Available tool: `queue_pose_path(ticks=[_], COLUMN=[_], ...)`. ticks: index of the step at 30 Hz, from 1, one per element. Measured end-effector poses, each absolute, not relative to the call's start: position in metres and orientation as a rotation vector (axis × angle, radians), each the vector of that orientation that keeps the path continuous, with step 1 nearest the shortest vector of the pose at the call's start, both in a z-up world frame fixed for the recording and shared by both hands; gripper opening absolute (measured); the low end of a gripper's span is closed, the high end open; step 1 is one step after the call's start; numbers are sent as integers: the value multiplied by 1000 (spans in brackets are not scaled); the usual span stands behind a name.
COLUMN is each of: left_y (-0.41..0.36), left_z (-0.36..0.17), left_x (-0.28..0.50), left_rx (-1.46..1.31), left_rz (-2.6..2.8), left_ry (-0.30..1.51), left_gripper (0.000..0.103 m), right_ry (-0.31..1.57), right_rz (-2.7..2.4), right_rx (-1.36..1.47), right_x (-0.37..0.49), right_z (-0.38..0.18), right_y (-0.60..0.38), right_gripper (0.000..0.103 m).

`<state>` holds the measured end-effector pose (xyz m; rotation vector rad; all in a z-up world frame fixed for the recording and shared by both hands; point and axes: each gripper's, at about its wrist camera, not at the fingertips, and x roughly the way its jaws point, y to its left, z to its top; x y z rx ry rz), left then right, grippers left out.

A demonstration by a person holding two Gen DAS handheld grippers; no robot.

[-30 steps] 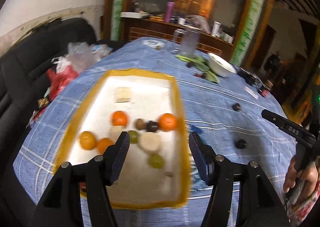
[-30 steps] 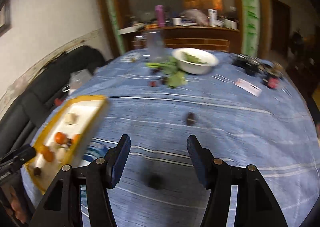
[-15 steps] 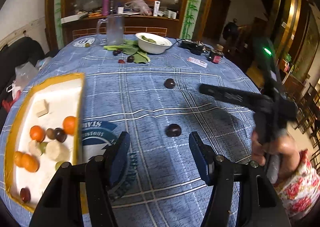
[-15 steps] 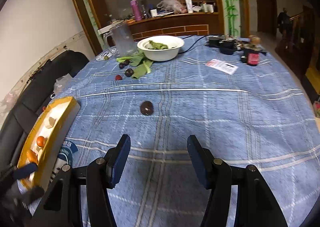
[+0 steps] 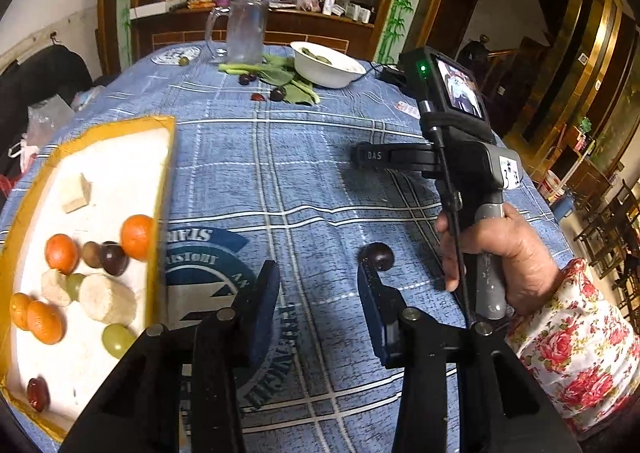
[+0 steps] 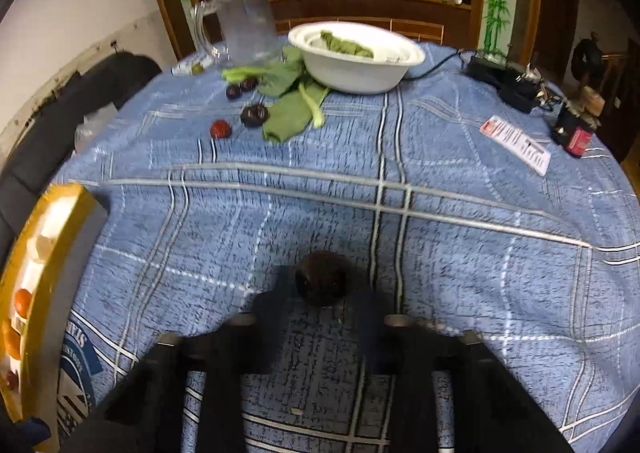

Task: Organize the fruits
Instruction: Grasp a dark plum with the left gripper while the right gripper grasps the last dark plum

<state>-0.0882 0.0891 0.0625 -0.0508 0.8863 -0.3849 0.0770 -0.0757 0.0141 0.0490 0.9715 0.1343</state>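
A yellow-rimmed white tray [image 5: 162, 173] on the left holds oranges [image 5: 137, 231], green grapes [image 5: 117, 339], dark plums and pale chunks. A dark plum [image 5: 376, 256] lies on the blue cloth just past the right fingertip of my open, empty left gripper [image 5: 318, 301]. My right gripper [image 6: 320, 305] is open and low over the cloth, with another dark plum [image 6: 323, 283] between its blurred fingertips; it also shows from the side in the left wrist view [image 5: 400, 157]. More dark plums [image 6: 254, 115] and a red fruit [image 6: 220, 129] lie beside green leaves [image 6: 290, 109] far off.
A white bowl [image 6: 356, 69] with greens and a glass pitcher [image 6: 244, 29] stand at the far side. A leaflet [image 6: 516, 143], a small jar [image 6: 578, 137] and black cables [image 6: 500, 81] lie at the far right. A black sofa [image 6: 80, 93] borders the table's left.
The right gripper has moved forward and down, so the dark plum now sits between its fingertips. The left view has swung and closed in on the nearer plum.
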Motion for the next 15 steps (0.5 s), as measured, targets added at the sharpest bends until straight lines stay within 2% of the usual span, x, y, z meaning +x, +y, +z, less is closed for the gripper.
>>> queue_pose_path(ticks=[9, 15], left_y=[43, 22], left_z=[55, 33], left_x=[-77, -57], left_rx=[27, 36], left_rz=[-469, -498], left_ry=[904, 969], left_gripper=[39, 39], right_ry=[936, 890], right_rz=[153, 139], right_rx=[219, 277], right_x=[33, -11], right_z=[35, 38], right_y=[-127, -156], right_gripper=[24, 24])
